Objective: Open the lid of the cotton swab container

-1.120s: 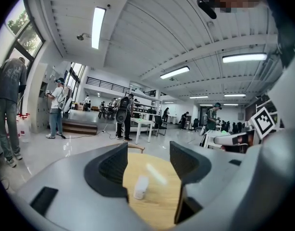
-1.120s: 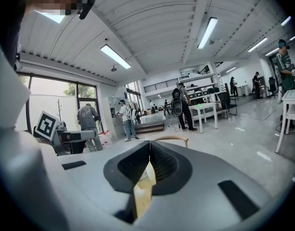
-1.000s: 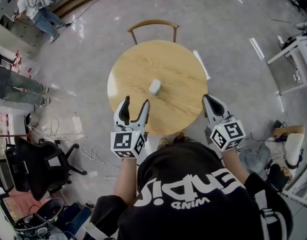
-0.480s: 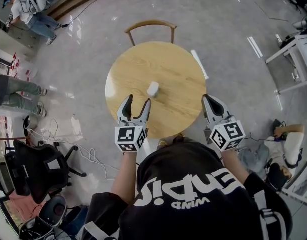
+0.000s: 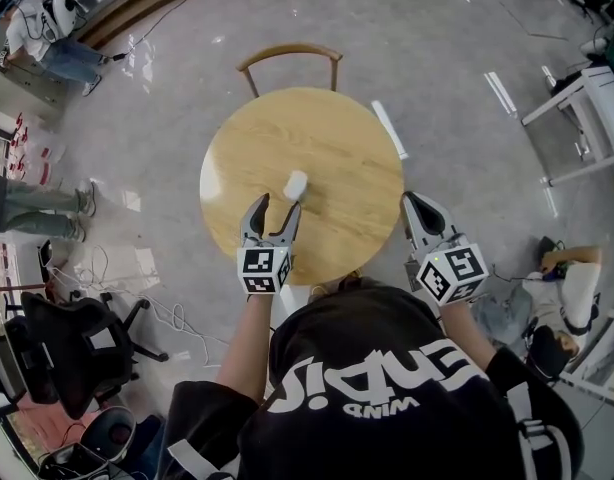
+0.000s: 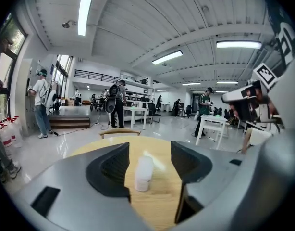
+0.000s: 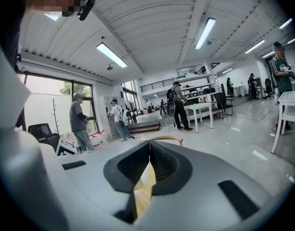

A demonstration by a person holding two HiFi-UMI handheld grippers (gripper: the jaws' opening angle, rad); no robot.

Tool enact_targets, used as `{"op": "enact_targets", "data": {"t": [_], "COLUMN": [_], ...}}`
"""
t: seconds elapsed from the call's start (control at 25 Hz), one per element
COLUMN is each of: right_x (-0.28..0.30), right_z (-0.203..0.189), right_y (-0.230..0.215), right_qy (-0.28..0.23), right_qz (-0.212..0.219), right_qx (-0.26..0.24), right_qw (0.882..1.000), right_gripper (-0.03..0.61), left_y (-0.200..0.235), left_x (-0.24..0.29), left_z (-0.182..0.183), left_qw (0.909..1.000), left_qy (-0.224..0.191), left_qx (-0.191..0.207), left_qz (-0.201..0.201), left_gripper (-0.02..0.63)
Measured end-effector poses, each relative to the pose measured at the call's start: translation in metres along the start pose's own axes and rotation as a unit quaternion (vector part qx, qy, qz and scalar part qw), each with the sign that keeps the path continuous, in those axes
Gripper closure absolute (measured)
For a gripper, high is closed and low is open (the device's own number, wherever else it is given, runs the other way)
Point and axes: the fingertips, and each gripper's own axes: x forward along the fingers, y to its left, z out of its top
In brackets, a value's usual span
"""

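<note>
Head view: swab container (image 5: 296, 182) just beyond spread left tool (image 5: 276, 204)

Head view looks steeply down on the round worktop (image 5: 337, 158); both gripper views skim low across it toward the same chair (image 5: 287, 49).

A small white cotton swab container (image 5: 296, 183) stands upright, lid closed, mid-table.

White container (image 5: 296, 183), pale wood table (image 5: 327, 138)
</note>
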Motion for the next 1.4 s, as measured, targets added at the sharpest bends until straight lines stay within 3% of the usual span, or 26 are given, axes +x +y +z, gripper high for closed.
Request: {"op": "enact_targets", "data": {"t": [0.6, 1.4], "right_x": [0.010, 0.018], "right_z": [0.003, -0.002], "right_y": [-0.014, -0.034], "right_qy": [0.008, 0.026], "right_qz": [0.003, -0.001], "right_qx": [0.001, 0.006], "right_qw": [1.000, 1.000], "right_gripper": [0.577, 0.577], "left_y": [0.007, 0.012], "left_x": [0.064, 0.109], "left_z": [-0.081, -0.126], "left_qw": [0.9953, 0.9869], "left_qy": [0.091, 0.161], "left_qx": [-0.033, -0.003], "left_qz": [0.007, 0.012], "left_gripper": [0.336, 0.336]}}
